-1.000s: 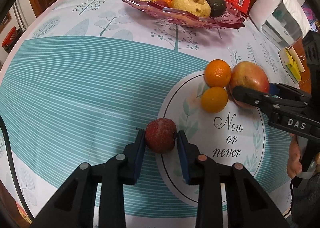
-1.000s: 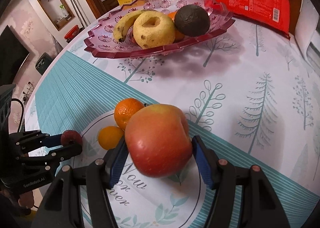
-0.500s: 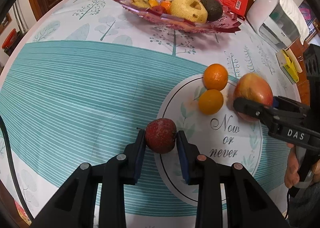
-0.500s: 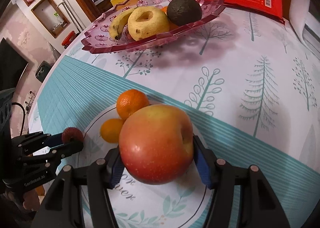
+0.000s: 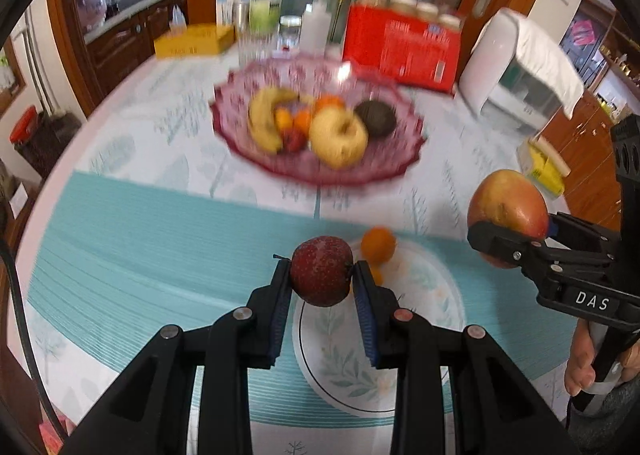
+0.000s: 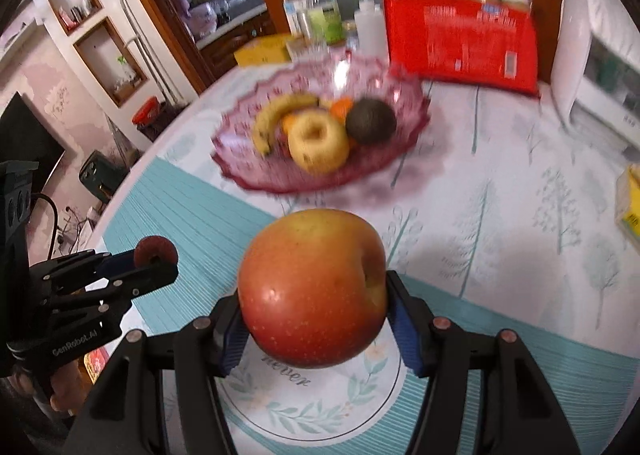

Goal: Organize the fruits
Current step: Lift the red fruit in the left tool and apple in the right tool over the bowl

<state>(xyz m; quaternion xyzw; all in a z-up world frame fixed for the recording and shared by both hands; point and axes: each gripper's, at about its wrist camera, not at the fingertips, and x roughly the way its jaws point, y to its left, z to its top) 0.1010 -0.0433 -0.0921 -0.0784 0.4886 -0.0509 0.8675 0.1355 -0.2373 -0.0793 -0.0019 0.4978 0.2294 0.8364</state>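
My left gripper (image 5: 321, 287) is shut on a small dark red lychee (image 5: 321, 270) and holds it above the table; it also shows in the right wrist view (image 6: 156, 253). My right gripper (image 6: 314, 329) is shut on a large red apple (image 6: 314, 287), lifted above the white round mat (image 6: 320, 411). The apple also shows at the right of the left wrist view (image 5: 507, 207). An orange (image 5: 378, 244) lies on the mat behind the lychee. The pink glass fruit dish (image 5: 384, 171) holds a banana (image 5: 262, 121), a yellow pear (image 5: 338, 137) and an avocado (image 5: 376, 118).
A red package (image 5: 400, 47), bottles (image 5: 264, 9), a yellow box (image 5: 192, 40) and a white appliance (image 5: 516, 75) stand behind the dish. A yellow item (image 5: 546, 167) lies at the right table edge.
Both grippers have lifted their fruit off the table and tilted up; the dish now sits lower and nearer the middle of both views. The oranges stay on the mat.
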